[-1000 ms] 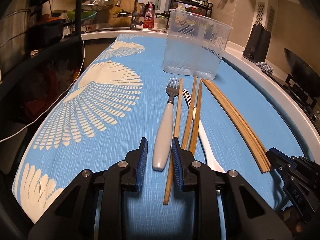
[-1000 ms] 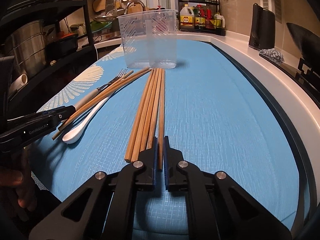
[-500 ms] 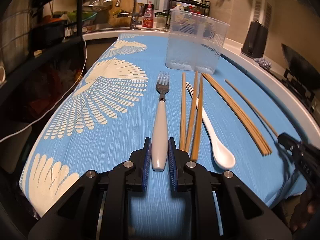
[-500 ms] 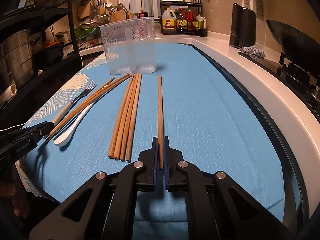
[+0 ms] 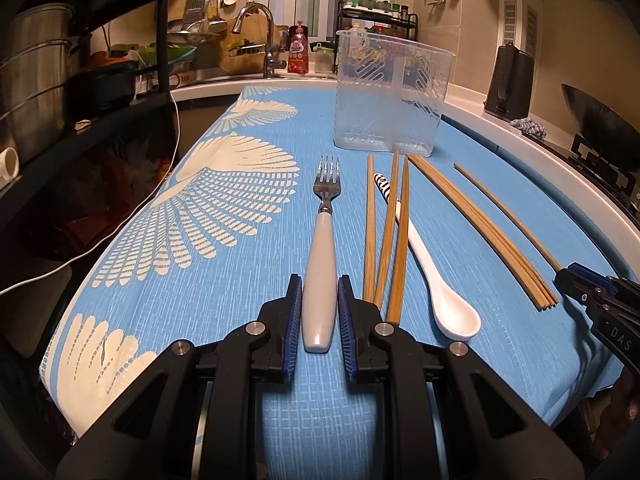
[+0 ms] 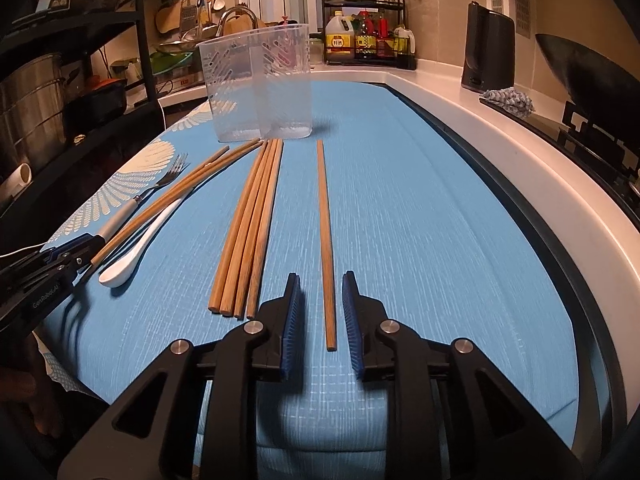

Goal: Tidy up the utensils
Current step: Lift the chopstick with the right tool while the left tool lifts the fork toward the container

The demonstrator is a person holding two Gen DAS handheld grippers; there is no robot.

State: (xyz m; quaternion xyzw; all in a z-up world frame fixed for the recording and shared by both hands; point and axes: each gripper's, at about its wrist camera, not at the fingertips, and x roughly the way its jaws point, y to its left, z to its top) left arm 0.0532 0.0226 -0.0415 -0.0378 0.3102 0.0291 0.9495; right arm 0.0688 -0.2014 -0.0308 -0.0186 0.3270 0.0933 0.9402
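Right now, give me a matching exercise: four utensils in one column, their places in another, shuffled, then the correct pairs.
Things:
1. fork
2. lone chopstick
3. spoon
4. four-chopstick bundle

Places:
A. between the open right tool fingers
B. partly under three chopsticks
C. between the open left tool fingers
D. left of the lone chopstick, in front of the clear bin

Pairs: 1-C, 2-A, 3-B, 4-D

- Holder (image 5: 394,104) stands at the far end of the cloth (image 5: 200,264).
- Before it, left to right: fork (image 5: 320,272), three chopsticks (image 5: 386,232) over a spoon (image 5: 444,300), four chopsticks (image 6: 248,224), single chopstick (image 6: 325,232).
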